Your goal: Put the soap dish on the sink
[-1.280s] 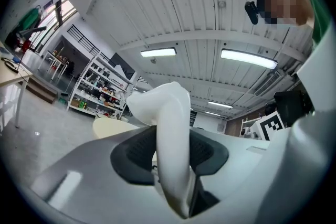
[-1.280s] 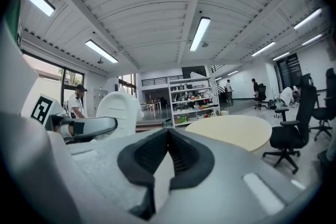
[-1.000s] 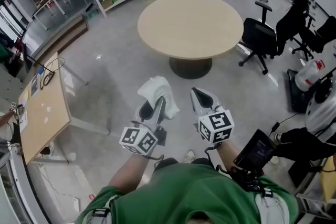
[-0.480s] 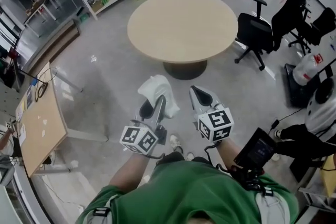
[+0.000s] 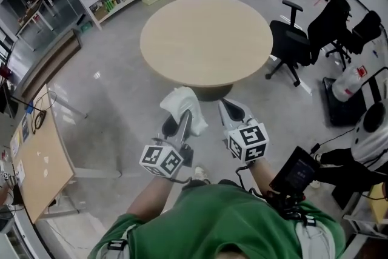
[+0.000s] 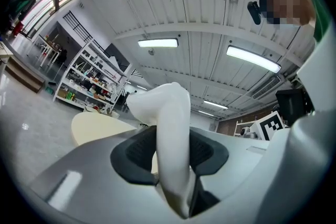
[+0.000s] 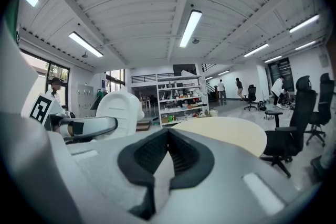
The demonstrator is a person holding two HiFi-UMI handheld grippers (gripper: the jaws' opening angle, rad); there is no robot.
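A white soap dish point(image 5: 182, 107) is held edge-on in the jaws of the left gripper point(image 5: 177, 128), just left of centre in the head view. In the left gripper view its thin wall is seen pinched between the dark pads, the jaws set narrow around it and the broad curved body standing out beyond them. The jaws of the right gripper point(image 5: 233, 113), beside it at centre right, are closed together with nothing between them. A bare round worktop point(image 5: 206, 39) lies in the upper middle of the frame, and only floor point(image 5: 115, 106) is seen beneath the dish. No sink can be made out in any view. The dish is judged to be light, rigid and smooth, so it could slip or pivot in so thin a pinch. A hold on the rim, as here, is judged suitable, provided the dish is brought level for setting down.
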